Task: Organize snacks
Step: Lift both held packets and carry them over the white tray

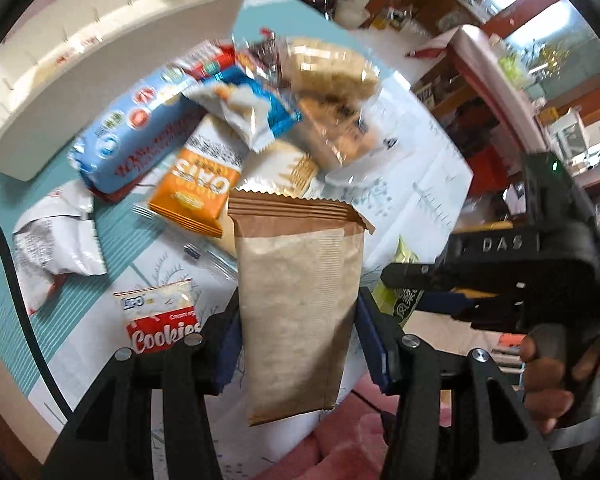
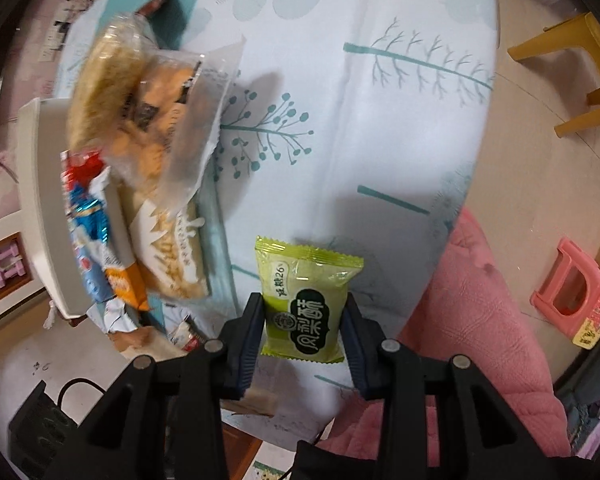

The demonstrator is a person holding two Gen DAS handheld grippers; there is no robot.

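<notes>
Left wrist: white tray [image 1: 112, 76] at 10 o'clock, contents unclear; left gripper [image 1: 296, 344] pinched brown packet [image 1: 296, 300]; right gripper [image 2: 304, 332] pinched green packet [image 2: 306, 300].

— Where do we have room to pass?
— On our right: the tablecloth [image 2: 340, 120] lies bare there, near and far.
— And what blocks us?
— The snack pile [image 1: 228, 120] on the left, with the white tray [image 1: 112, 60] just beyond it.
</notes>
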